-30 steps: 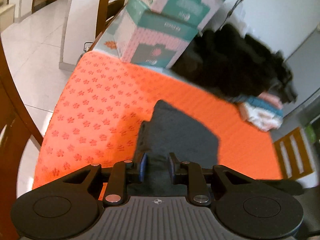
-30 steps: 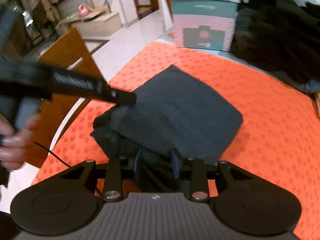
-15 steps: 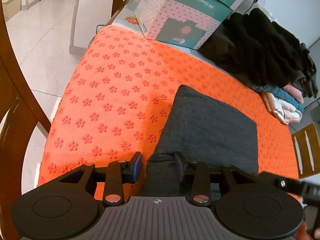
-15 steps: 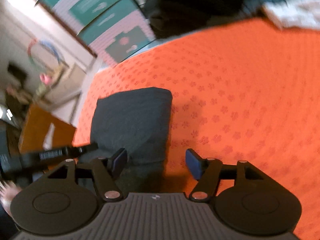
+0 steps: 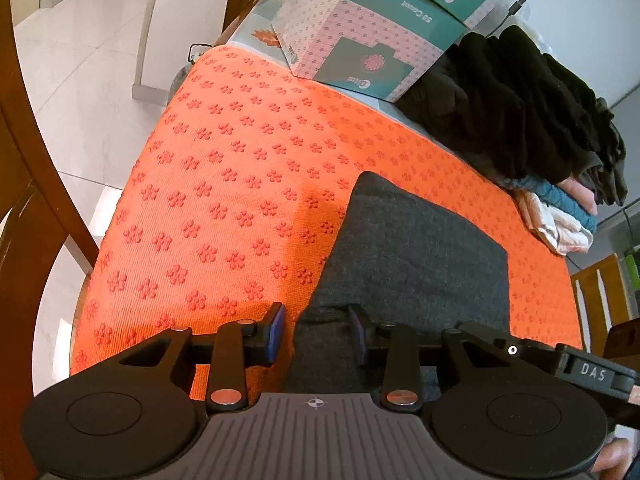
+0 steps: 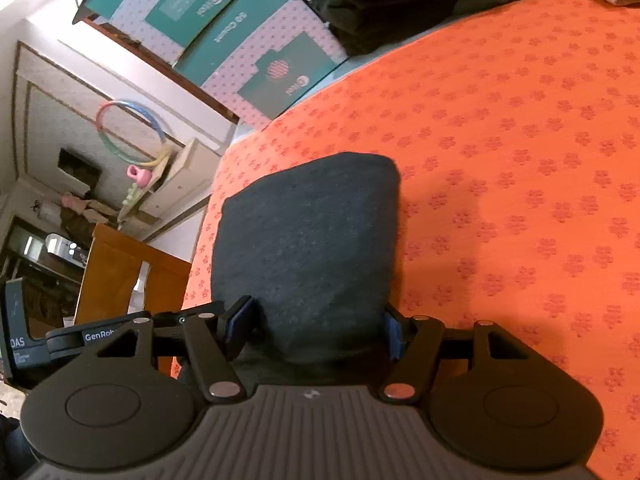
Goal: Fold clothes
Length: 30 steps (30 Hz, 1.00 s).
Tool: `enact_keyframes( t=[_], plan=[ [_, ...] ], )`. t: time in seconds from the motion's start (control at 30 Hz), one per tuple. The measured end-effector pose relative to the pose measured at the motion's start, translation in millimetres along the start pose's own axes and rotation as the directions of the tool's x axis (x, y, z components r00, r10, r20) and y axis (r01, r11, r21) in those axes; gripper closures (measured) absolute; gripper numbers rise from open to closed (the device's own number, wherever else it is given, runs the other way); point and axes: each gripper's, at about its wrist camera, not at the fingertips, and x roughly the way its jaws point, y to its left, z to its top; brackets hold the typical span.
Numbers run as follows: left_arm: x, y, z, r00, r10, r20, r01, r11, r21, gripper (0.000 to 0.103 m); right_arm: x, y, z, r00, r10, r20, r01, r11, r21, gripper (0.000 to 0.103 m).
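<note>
A dark grey folded garment lies flat on the orange flower-patterned mat; it also shows in the right wrist view. My left gripper is open over the garment's near left edge, one finger off the cloth over the mat. My right gripper is open wide, its fingers on either side of the garment's near end. Neither grips the cloth.
Teal and pink cartons stand at the mat's far edge. A pile of black clothes lies on folded towels at the far right. Wooden chairs stand beside the table; another shows left.
Both grippers let go of the garment and opened. It now lies flat and folded on the mat. The right gripper swung round to the garment's near end.
</note>
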Motion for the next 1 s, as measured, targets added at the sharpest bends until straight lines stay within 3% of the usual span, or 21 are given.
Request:
enact_keyframes(
  t=[0.13,0.23,0.43,0.87,1.0],
  plan=[
    [0,2,1,1.0,-0.006,-0.005,0.006,1.0,-0.015,0.067,-8,1,1,0.998,0.042,0.053,-0.044,0.998,0.052,0.043],
    [0,5,2,1.0,-0.009,-0.009,0.009,1.0,-0.029,0.071,-13,9,3,0.993,0.082,0.083,-0.086,0.995,0.041,0.043],
    [1,5,3,1.0,-0.009,-0.016,0.008,0.999,-0.034,0.07,4,-4,4,0.999,0.016,0.038,-0.019,0.998,0.06,0.043],
    [1,5,6,0.999,-0.002,-0.034,0.002,1.0,-0.025,0.07,3,-7,-4,0.997,0.023,0.075,-0.028,0.997,0.066,0.042],
    [1,7,7,0.999,-0.009,-0.038,0.008,1.0,-0.026,0.073,3,-3,-3,0.993,0.099,0.063,-0.104,0.991,0.087,0.042]
  ],
)
